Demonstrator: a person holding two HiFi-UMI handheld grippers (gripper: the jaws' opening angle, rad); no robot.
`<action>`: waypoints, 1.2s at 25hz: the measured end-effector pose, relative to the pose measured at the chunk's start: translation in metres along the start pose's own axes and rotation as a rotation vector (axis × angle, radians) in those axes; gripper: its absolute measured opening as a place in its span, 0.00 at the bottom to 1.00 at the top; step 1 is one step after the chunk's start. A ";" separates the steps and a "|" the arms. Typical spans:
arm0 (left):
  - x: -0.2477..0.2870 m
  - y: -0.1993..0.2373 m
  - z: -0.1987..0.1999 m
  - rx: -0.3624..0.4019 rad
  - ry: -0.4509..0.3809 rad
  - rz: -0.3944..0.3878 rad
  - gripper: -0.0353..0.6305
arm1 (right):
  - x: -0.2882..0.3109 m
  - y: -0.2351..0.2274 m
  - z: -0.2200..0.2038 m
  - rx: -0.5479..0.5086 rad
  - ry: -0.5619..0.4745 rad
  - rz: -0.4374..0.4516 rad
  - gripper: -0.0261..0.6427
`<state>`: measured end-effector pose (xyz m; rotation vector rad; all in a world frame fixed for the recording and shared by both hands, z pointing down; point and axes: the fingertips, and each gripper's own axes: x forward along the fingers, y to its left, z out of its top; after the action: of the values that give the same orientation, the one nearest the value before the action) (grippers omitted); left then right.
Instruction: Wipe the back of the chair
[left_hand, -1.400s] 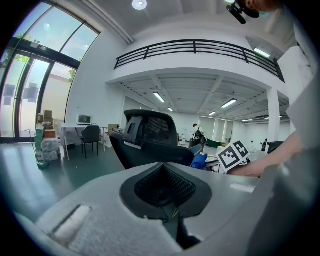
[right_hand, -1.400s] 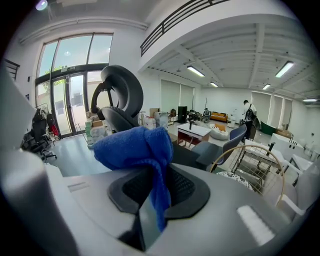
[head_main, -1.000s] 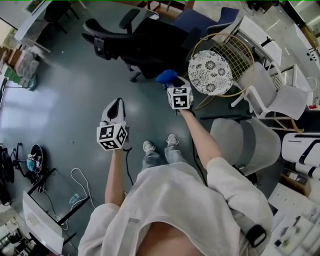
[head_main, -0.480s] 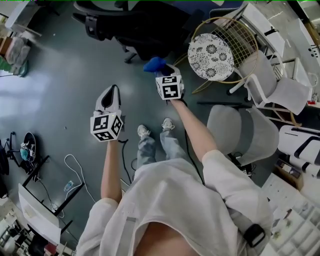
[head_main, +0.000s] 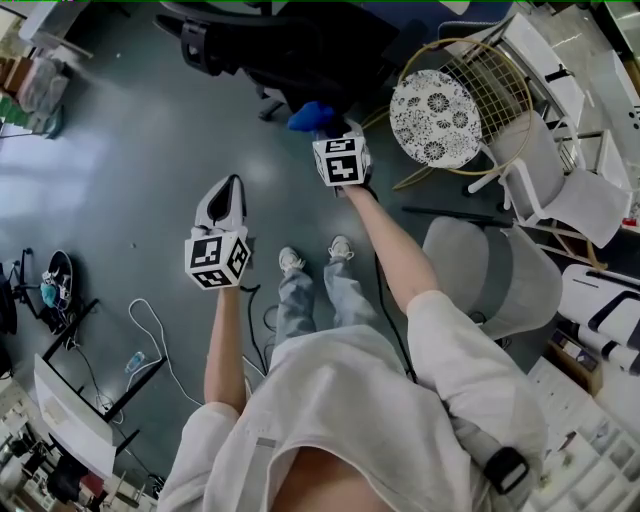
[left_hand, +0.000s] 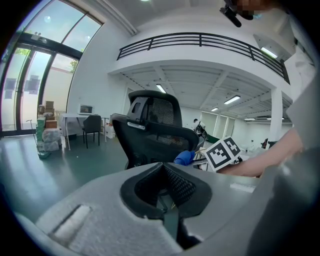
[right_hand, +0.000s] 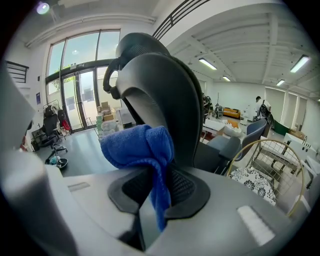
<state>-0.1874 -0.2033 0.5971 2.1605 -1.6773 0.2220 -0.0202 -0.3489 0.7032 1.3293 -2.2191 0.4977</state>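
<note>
Right gripper (right_hand: 156, 200): jaws clamped on a blue cloth (right_hand: 139, 144), which bunches above them.
Chair (right_hand: 165, 95): black office type, back upright, directly ahead of the right gripper.
Cloth to chair: near the back; apparently not touching, though the angle makes this uncertain.
Left gripper (left_hand: 167, 210): jaws together, nothing between them; held apart from the right gripper, well short of the chair.
Floor (head_main: 150, 150): grey, glossy.

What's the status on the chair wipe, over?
Right gripper shut on blue cloth; left gripper shut, empty. Cloth right at the black office chair back, contact unclear. Nothing between them.
</note>
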 end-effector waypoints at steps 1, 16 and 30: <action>-0.001 0.002 -0.001 0.001 0.004 0.005 0.06 | 0.003 -0.001 0.001 0.001 0.001 0.000 0.15; 0.011 -0.004 -0.003 0.002 0.020 -0.002 0.06 | 0.012 -0.019 0.006 -0.024 0.001 0.003 0.15; 0.023 -0.015 -0.002 0.009 0.027 -0.017 0.06 | 0.004 -0.044 -0.001 -0.033 0.002 -0.014 0.15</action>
<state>-0.1662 -0.2200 0.6040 2.1677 -1.6448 0.2532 0.0178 -0.3711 0.7083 1.3262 -2.2050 0.4548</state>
